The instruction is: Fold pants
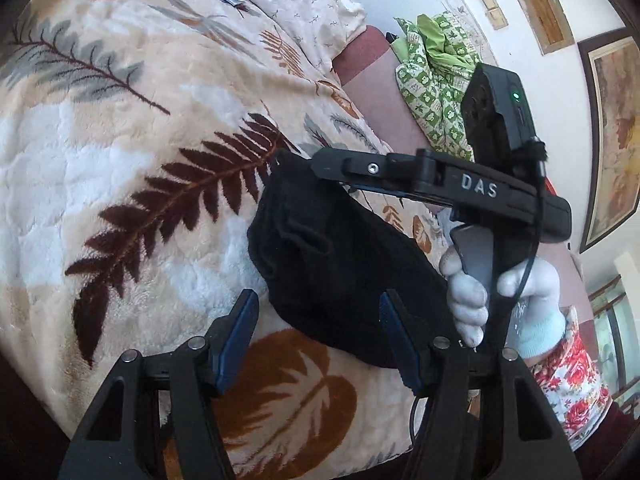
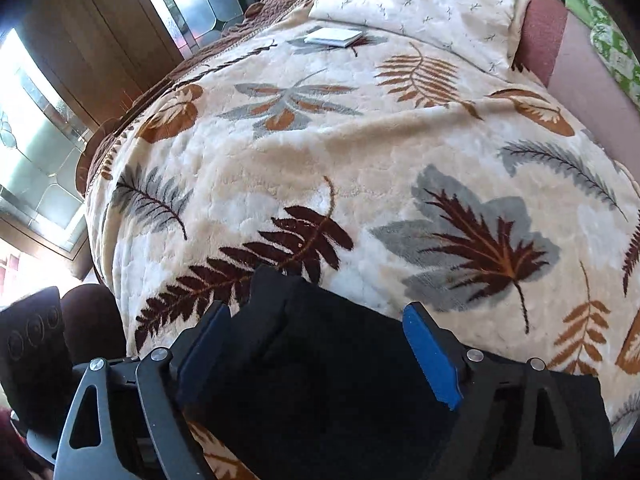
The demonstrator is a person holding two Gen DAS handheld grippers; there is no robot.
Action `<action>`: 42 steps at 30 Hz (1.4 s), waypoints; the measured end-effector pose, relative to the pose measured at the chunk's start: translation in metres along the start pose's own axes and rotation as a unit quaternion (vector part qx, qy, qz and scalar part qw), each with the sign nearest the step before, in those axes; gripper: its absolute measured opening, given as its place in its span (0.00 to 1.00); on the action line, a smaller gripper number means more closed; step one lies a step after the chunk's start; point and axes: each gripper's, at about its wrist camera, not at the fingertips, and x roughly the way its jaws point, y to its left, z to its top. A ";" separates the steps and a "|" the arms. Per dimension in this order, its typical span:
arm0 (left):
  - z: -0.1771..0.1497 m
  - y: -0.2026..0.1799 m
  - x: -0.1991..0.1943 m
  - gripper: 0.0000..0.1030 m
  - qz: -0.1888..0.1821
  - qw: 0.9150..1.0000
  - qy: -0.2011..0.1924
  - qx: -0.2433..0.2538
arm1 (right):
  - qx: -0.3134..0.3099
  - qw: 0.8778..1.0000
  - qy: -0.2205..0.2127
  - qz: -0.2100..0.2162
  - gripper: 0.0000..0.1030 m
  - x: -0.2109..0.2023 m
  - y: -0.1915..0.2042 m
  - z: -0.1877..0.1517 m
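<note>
I am looking down my right gripper (image 2: 320, 344), its jaws standing wide and pressing on nothing, with the black pants (image 2: 320, 392) lying bundled on the leaf-print blanket (image 2: 320, 168) directly beneath and between them. My left gripper (image 1: 316, 344) is also hanging open and empty, the pants (image 1: 336, 272) just ahead, their long axis running from near right to far left. Only the left view is showing the gloved hand (image 1: 500, 296) holding the right tool above the bundle.

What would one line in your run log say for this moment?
task: fold pants | pants: folded black bundle on blanket | left gripper: open, empty | right gripper: open above pants
</note>
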 end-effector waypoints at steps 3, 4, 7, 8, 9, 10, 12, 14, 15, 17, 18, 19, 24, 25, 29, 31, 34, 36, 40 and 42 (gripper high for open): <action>0.001 0.006 0.003 0.60 -0.016 1.000 -0.003 -0.010 | -0.007 1.000 0.029 -0.010 0.86 0.013 0.001 0.012; 0.001 0.007 0.004 0.60 -0.022 1.000 -0.004 -0.011 | -0.014 0.999 0.038 -0.018 0.86 0.018 0.004 0.015; 0.001 0.006 0.005 0.60 -0.024 1.000 -0.012 -0.003 | -0.043 0.996 0.066 -0.033 0.86 0.034 0.018 0.023; 0.000 0.004 0.006 0.60 -0.021 1.000 -0.013 0.004 | -0.052 0.995 0.074 -0.038 0.86 0.039 0.023 0.023; -0.001 0.002 0.007 0.60 -0.017 1.000 -0.015 0.011 | -0.062 0.994 0.084 -0.044 0.85 0.044 0.029 0.023; -0.001 0.000 0.007 0.60 -0.014 1.000 -0.016 0.017 | -0.073 0.992 0.096 -0.045 0.77 0.050 0.035 0.022; -0.002 0.000 0.008 0.60 -0.012 1.000 -0.016 0.021 | -0.096 0.988 0.108 -0.057 0.65 0.057 0.048 0.015; -0.002 0.000 0.007 0.60 -0.016 1.000 -0.018 0.018 | -0.109 0.987 0.104 -0.062 0.45 0.050 0.055 0.011; -0.002 0.001 0.007 0.60 -0.017 1.000 -0.018 0.016 | -0.108 0.987 0.104 -0.063 0.34 0.047 0.054 0.010; -0.001 0.001 0.007 0.60 -0.017 1.000 -0.020 0.013 | -0.103 0.988 0.098 -0.061 0.24 0.037 0.050 0.005; -0.001 0.000 0.006 0.60 -0.017 1.000 -0.020 0.014 | -0.099 0.989 0.094 -0.059 0.22 0.034 0.049 0.003; -0.001 0.000 0.006 0.60 -0.017 1.000 -0.020 0.014 | -0.095 0.990 0.089 -0.056 0.22 0.030 0.046 0.001; 0.004 -0.005 0.006 0.62 -0.002 1.000 -0.013 0.014 | -0.079 0.993 0.072 -0.049 0.22 0.014 0.042 -0.003; 0.006 -0.009 0.006 0.64 0.005 1.000 -0.016 0.019 | -0.081 0.993 0.069 -0.048 0.22 0.012 0.043 -0.003; 0.015 -0.028 0.014 0.64 0.028 0.998 -0.025 0.060 | -0.083 0.994 0.057 -0.042 0.22 0.002 0.047 -0.001; 0.016 -0.031 0.027 0.49 0.018 0.998 0.007 0.056 | -0.078 0.995 0.048 -0.038 0.22 -0.005 0.046 -0.001; 0.016 -0.043 0.041 0.16 -0.010 0.998 0.042 0.052 | -0.071 0.997 0.030 -0.029 0.22 -0.020 0.040 -0.002; 0.015 -0.059 0.043 0.15 -0.021 0.997 0.046 0.062 | -0.062 0.998 0.018 -0.026 0.22 -0.030 0.033 -0.007; 0.012 -0.102 0.054 0.15 -0.034 0.994 0.056 0.090 | -0.034 0.999 -0.013 -0.020 0.21 -0.057 0.004 -0.017; 0.009 -0.121 0.068 0.15 -0.037 0.992 0.066 0.099 | -0.014 0.999 -0.030 -0.020 0.21 -0.072 -0.015 -0.027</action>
